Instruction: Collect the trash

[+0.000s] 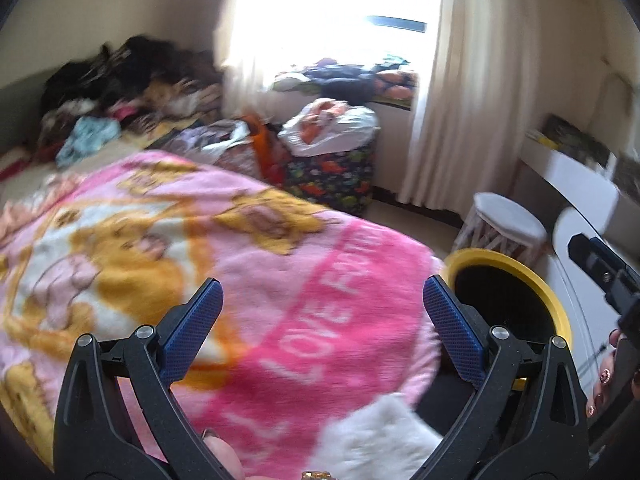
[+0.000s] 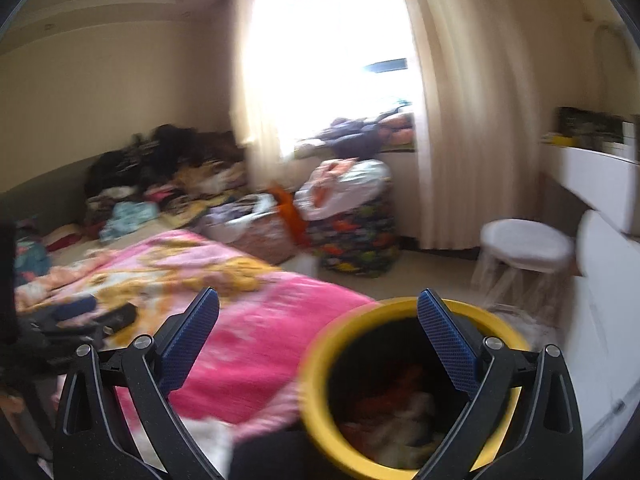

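Over the bed, in the left wrist view, the left tool (image 1: 322,322) hangs with its jaws spread wide and nothing between them, pointing across the pink blanket (image 1: 224,264). No loose trash shows plainly on the blanket, so a hasty close here would likely pinch the fleece instead and drag the bedding. The yellow bin (image 1: 516,280) stands just beside the bed's edge at right, and a swing that way could knock its rim. Motion blur smears the heap of clothes (image 1: 132,80) by the wall, so I cannot tell trash from laundry there. The right tool (image 1: 600,272) is cut off at the frame's edge.

Above the bin, in the right wrist view, the right tool (image 2: 318,334) is also wide and empty, its right finger in front of the bin's (image 2: 320,364) mouth. Collected trash (image 2: 400,412) lies inside as a blurred red-and-white mass; single pieces cannot be made out. Dark shapes at far left are probably the other tool, but too smeared to be sure.
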### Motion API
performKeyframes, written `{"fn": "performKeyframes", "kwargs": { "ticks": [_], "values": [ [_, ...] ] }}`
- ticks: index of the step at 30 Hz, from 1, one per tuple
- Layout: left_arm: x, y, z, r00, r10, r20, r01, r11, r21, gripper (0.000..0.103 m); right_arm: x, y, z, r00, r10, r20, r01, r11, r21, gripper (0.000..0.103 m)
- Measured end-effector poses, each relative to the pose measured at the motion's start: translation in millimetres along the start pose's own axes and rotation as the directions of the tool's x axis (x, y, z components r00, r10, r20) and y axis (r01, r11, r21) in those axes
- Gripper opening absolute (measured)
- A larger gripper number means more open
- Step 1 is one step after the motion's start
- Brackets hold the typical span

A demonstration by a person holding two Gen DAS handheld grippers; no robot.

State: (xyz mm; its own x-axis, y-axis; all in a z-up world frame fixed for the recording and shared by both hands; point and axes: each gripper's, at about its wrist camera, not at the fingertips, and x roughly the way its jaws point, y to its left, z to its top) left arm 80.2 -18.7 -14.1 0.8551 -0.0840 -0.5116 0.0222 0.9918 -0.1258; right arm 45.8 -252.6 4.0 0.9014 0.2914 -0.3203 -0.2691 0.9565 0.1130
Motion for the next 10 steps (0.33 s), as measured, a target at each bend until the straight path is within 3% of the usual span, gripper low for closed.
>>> {"fn": "performKeyframes", "kwargs": {
  "ticks": [1, 3, 4, 5, 6, 8, 9, 10],
  "values": [
    [-0.5, 20.7, 1.5, 1.000, 0.031, -0.003, -0.031, 0.999, -0.037, 0.092, 15.1, 19.3, 6.8, 0.997, 0.075, -0.037, -0.076, 0.997, -0.019, 0.097],
    [-2.3, 63.0, 2.2, 0.990, 0.138, -0.003, -0.138, 0.986, -0.098, 0.092, 48.6, 62.1, 14.1, 0.969, 0.215, -0.125, -0.222, 0.974, -0.040, 0.097],
    [-3.1, 93.9, 1.8, 0.976, 0.218, -0.013, -0.218, 0.966, -0.142, 0.092, 62.5, 81.9, 14.0, 0.952, 0.261, -0.158, -0.271, 0.961, -0.048, 0.097],
    [-3.5, 119.7, 0.2, 0.960, 0.279, -0.032, -0.281, 0.943, -0.177, 0.092, 82.0, 109.2, 9.9, 0.922, 0.327, -0.208, -0.345, 0.937, -0.060, 0.097],
    [-3.8, 149.5, -2.3, 0.936, 0.349, -0.056, -0.353, 0.912, -0.209, 0.092, 97.4, 129.5, 5.3, 0.896, 0.366, -0.253, -0.393, 0.917, -0.065, 0.097],
    [-6.2, 217.0, -12.7, 0.850, 0.512, -0.123, -0.525, 0.807, -0.270, 0.092, 140.1, 182.0, -15.9, 0.817, 0.414, -0.401, -0.474, 0.878, -0.059, 0.097],
    [-5.9, 238.5, -17.2, 0.823, 0.546, -0.156, -0.567, 0.773, -0.284, 0.092, 160.3, 207.3, -29.1, 0.784, 0.407, -0.468, -0.493, 0.867, -0.071, 0.097],
    [-3.0, 268.4, -24.6, 0.787, 0.583, -0.202, -0.617, 0.729, -0.298, 0.092, 178.8, 234.5, -45.5, 0.770, 0.371, -0.520, -0.491, 0.864, -0.110, 0.097]
  ]
}}
